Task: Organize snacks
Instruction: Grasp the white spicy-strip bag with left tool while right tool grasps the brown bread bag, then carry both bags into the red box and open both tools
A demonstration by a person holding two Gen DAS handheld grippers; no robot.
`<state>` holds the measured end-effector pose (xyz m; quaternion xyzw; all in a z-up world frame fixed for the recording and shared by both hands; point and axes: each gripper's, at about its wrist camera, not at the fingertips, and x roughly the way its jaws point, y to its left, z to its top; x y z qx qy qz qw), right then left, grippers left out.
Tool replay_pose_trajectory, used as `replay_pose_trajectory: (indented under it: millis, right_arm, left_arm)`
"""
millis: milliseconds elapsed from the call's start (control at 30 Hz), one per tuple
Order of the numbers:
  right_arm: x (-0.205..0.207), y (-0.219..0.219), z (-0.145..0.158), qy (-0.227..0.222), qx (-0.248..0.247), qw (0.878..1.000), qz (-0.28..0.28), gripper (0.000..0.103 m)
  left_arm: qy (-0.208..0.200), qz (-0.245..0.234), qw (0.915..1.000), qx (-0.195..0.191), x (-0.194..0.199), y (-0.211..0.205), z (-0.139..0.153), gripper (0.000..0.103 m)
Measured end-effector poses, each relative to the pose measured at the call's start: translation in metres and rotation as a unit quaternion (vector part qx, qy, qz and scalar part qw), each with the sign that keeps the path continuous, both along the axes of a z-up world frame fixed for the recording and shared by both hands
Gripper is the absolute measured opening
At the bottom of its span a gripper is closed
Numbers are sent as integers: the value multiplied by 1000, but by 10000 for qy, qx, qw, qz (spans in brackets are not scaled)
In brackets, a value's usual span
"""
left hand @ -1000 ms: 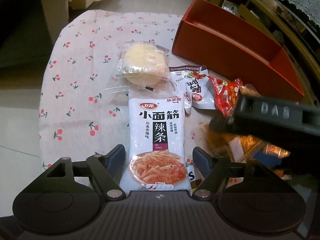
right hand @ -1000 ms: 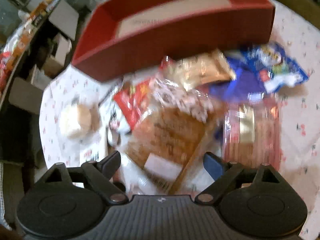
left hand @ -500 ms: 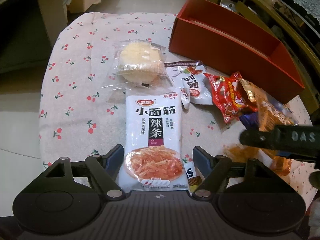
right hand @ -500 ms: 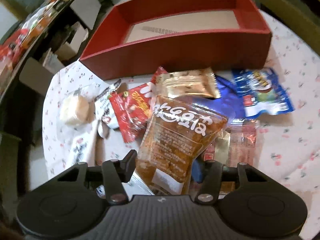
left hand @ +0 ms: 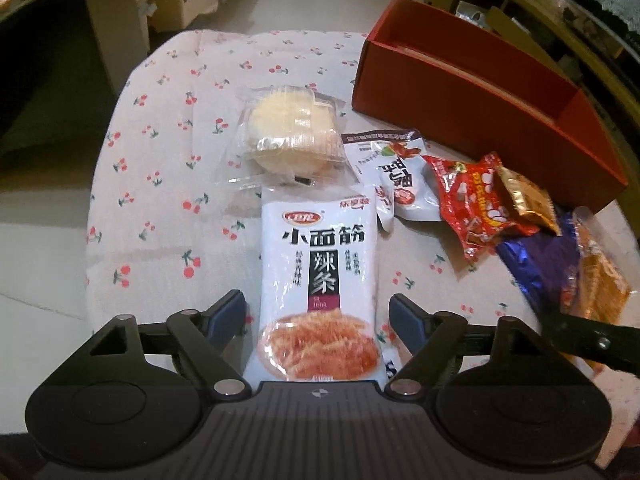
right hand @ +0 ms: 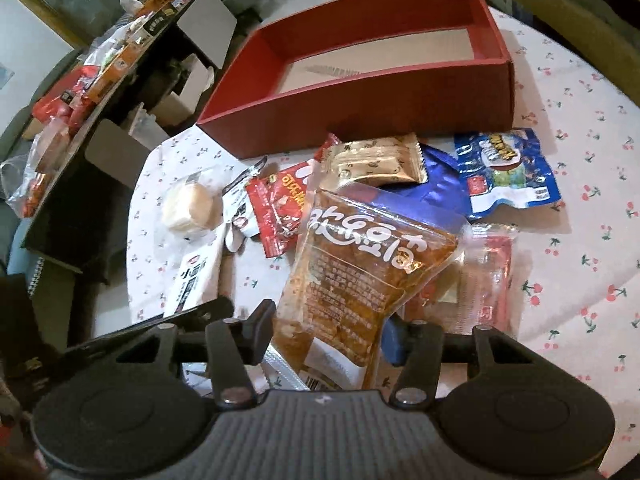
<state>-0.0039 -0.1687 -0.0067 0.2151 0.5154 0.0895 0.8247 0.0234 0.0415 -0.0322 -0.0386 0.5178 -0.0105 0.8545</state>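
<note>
A round table under a white cloth printed with small red cherries (left hand: 168, 184) fills both views, with a dim room of cardboard boxes and a dark cluttered shelf (right hand: 92, 92) behind it.

On the cloth, the orange packet with white Korean lettering (right hand: 360, 264) sits between the fingers of the right gripper (right hand: 328, 330). Its lower end is pinched by the pads and its upper end tilts out over the pile; the jaws are closing a little further on it. Under and around it lie a dark blue wrapper (right hand: 436, 188), a clear pink-red pack (right hand: 488, 272) to the right, a gold packet (right hand: 376, 160) and a red packet (right hand: 280, 208) toward the box, and a blue and white pouch (right hand: 508, 172) further right.

The white spicy-strip packet (left hand: 320, 280) lies flat on the cloth between the fingers of the left gripper (left hand: 318, 314). These jaws stand apart on either side of it with a gap at each pad, and they are opening. Just beyond it are a pale round cake in clear wrap (left hand: 288, 136) and a small white pouch with red print (left hand: 396, 172).

The red open box (right hand: 360, 116) stands at the far side of the table, just behind the snack pile. Its pale floor shows, with no snacks visible inside. A black part of the right gripper crosses the lower right edge of the left wrist view.
</note>
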Motion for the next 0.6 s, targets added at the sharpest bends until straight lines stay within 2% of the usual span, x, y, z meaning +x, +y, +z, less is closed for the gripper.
replay_pose_trajectory:
  millis: [67, 133, 233, 433, 600]
  right_arm:
    - [1, 0, 0, 30, 75, 9999, 80, 59]
    - [-1, 2, 3, -52, 89, 9998, 175, 59]
    - [-6, 1, 12, -253, 57, 9993, 272, 59]
    - [-12, -1, 18, -338, 115, 9989, 315, 59]
    - [-20, -11, 26, -472, 160, 9986, 173, 59]
  left_arm:
    - [-17, 13, 9998, 213, -1, -5, 0, 74]
    - [-19, -40, 9994, 330, -2, -8, 2, 61]
    - [87, 4, 10000, 18, -4, -3, 6, 58]
    - [99, -43, 9999, -26, -16, -7, 15, 55]
    - [-81, -162, 9998, -36, -30, -14, 33, 54]
